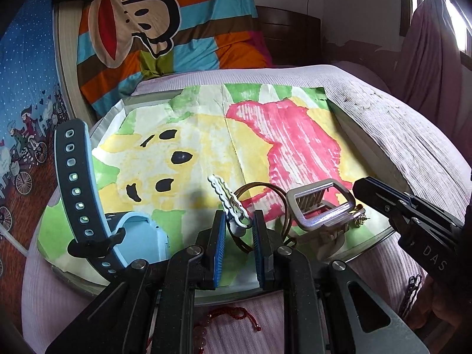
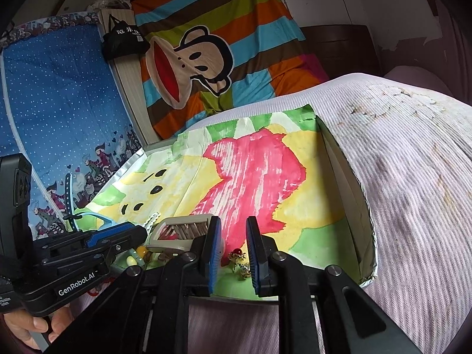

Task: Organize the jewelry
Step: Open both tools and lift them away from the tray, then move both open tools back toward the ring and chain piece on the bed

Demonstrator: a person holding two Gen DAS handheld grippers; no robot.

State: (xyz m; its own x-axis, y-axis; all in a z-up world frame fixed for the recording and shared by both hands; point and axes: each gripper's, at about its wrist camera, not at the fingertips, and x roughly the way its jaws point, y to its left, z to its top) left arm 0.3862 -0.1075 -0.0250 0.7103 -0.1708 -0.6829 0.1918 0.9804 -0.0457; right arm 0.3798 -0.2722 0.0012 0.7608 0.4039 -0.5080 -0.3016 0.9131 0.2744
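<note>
At far left a blue watch (image 1: pixel 88 206) lies in the painted-paper tray (image 1: pixel 368 153). The left gripper (image 1: pixel 236 224) has its jaws apart around a white wavy hair clip (image 1: pixel 228 203), over a bronze bangle (image 1: pixel 259 191). A silver comb clip (image 1: pixel 321 206) follows. The right gripper (image 2: pixel 233 253) stands open above small gold earrings (image 2: pixel 240 262).

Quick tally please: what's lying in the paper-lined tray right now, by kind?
Watches: 1, blue watch
Hair clips: 2, white clip and silver clip
Bangles: 1, thin brown bangle
Small gold trinkets: 1 cluster, gold trinkets, pieces too small to separate
Total: 5
</note>
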